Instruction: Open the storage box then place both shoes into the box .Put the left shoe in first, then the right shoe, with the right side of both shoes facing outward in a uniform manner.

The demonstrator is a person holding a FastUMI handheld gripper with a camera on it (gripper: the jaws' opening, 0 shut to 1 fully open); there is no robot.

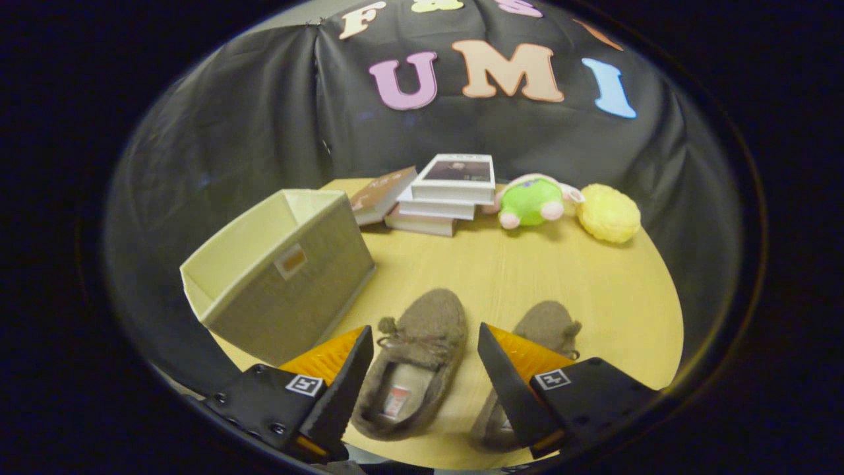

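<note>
Left shoe (414, 359): heel end near the gripper (422, 343) partly covered by one finger; insole label too small to read. Right shoe (527, 369), just beside left shoe: much of it hidden behind other finger. Storage box (277, 270), beside left shoe: interior mostly out of sight. Books (442, 194) beyond left shoe: cover too small to make out.

Black cloth wall (264, 119), wooden table (527, 277)

A beige fabric storage box (283, 274) stands open-topped at left centre of the frame, its handle slot facing the viewer. Two brown fuzzy slippers lie toes-away at lower centre: the left shoe (415, 359) between the spread fingers (343, 379), the right shoe (537, 336) partly hidden behind the right one.
</note>
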